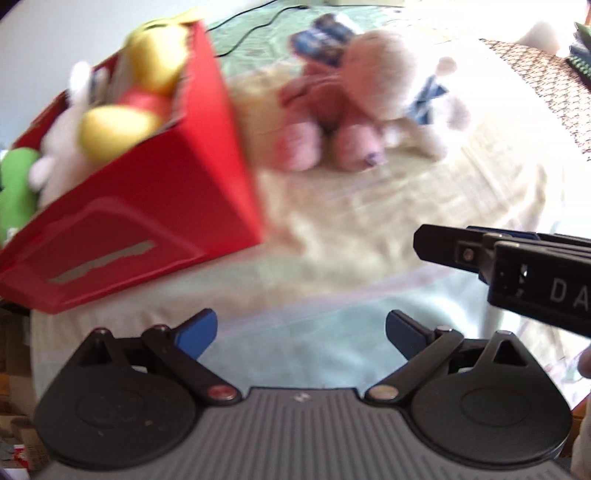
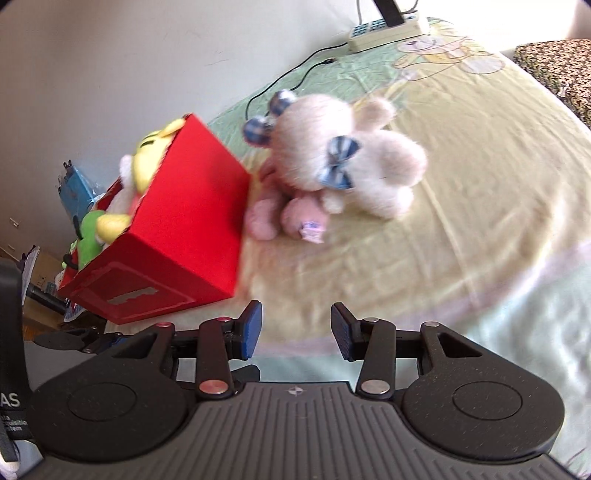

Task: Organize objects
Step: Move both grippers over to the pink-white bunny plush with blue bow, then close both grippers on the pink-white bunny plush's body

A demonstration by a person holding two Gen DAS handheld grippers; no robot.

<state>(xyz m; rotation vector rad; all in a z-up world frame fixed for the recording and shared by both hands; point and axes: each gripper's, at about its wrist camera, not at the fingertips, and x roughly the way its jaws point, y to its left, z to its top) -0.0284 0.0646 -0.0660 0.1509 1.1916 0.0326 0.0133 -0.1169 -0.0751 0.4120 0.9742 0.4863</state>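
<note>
A red box [image 1: 147, 206] stands on the bed at the left, stuffed with yellow [image 1: 110, 129], white and green plush toys. To its right a pink plush [image 1: 314, 122] and a cream bear with blue bows [image 2: 347, 162] lie together on the sheet. My left gripper [image 1: 301, 332] is open wide over the sheet with nothing between its blue pads. My right gripper [image 2: 295, 332] is open with a narrower gap, also empty, in front of the box [image 2: 177, 236] and the pink plush [image 2: 288, 218]. It comes into the left wrist view from the right [image 1: 424, 240].
A white power strip [image 2: 388, 31] with a black cable [image 2: 295, 74] lies at the far end of the bed by the wall. A brown patterned cushion [image 2: 557, 70] sits at the far right. The bed sheet [image 2: 461, 221] is bare right of the toys.
</note>
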